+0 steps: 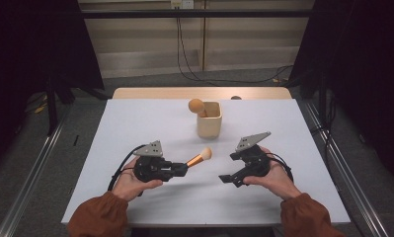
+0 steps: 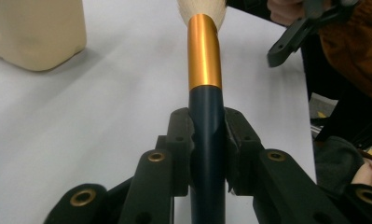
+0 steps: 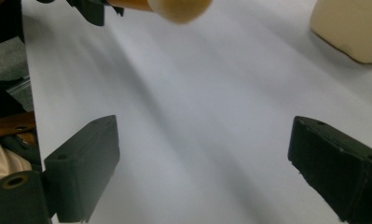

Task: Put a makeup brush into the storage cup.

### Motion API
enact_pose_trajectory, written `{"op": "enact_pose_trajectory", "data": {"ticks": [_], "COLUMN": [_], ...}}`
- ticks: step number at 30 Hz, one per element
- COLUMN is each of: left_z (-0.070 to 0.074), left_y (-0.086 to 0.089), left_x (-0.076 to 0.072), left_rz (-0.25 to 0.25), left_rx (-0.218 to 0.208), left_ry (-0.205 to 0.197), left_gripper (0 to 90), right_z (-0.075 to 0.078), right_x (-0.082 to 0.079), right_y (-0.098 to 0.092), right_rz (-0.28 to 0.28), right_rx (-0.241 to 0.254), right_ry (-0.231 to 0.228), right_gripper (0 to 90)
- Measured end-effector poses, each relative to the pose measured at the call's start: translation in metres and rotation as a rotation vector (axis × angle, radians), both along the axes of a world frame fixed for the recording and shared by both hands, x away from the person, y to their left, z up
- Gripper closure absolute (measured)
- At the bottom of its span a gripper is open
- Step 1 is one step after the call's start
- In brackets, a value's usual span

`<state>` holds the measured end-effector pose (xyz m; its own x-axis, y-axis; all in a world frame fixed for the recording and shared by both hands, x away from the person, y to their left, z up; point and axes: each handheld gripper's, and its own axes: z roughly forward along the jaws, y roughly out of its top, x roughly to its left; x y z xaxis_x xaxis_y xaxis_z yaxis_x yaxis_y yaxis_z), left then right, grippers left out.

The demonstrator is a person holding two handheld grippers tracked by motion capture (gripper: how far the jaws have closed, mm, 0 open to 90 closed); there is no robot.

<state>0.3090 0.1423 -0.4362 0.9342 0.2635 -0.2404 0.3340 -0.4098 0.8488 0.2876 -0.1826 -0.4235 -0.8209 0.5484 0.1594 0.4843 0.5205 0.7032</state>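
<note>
A makeup brush (image 1: 199, 158) with a dark handle, a copper ferrule and a pale bristle head is held above the white table. My left gripper (image 1: 183, 169) is shut on its dark handle (image 2: 207, 135), and the bristle end points toward the beige cup (image 1: 209, 120). A second brush with an orange round head (image 1: 196, 105) stands in that cup. My right gripper (image 1: 227, 179) hovers at the right of the held brush, its jaws wide apart with nothing between them (image 3: 202, 172). The held brush's bristle head (image 3: 179, 9) is blurred at the top of the right gripper view.
The white table top (image 1: 135, 128) lies over a wooden table whose edge (image 1: 155, 93) shows at the back. The beige cup (image 3: 351, 32) stands beyond both grippers. Dark curtains and metal rails flank the table, and cables run across the floor behind.
</note>
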Motion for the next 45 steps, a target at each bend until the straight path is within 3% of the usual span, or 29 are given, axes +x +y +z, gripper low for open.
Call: {"op": "enact_pose_trajectory", "data": {"ticks": [7,16,22,30,36,38,45], "left_z": [0.0,-0.002,0.0,0.001,0.002,0.003,0.005], "left_y": [0.003,0.001,0.001,0.0,-0.001,-0.002,-0.006], "left_x": [-0.001,-0.004,-0.005,-0.005,-0.005,-0.007,-0.009], "left_rz": [0.029,0.032,0.044,0.039,0.042,0.04,0.034], "left_rx": [-0.057,-0.095,-0.135,-0.155,-0.169,-0.168,-0.184], "left_ry": [-0.035,-0.088,-0.084,-0.089,-0.09,-0.09,-0.106], "left_gripper": [74.5,74.5,74.4,74.4,74.4,74.4,74.4], "right_z": [-0.002,-0.003,-0.002,0.002,0.006,0.006,0.008], "right_x": [-0.002,-0.005,-0.008,-0.011,-0.011,-0.012,-0.013], "right_y": [-0.002,-0.003,-0.002,-0.001,0.0,0.001,0.008], "right_rz": [-0.012,-0.041,-0.08,-0.093,-0.096,-0.086,-0.073], "right_rx": [0.024,0.106,0.164,0.24,0.256,0.235,0.305], "right_ry": [-0.032,-0.072,-0.142,-0.188,-0.229,-0.28,-0.276], "right_gripper": [6.7,4.9,4.1,4.2,5.2,4.4,3.4]}}
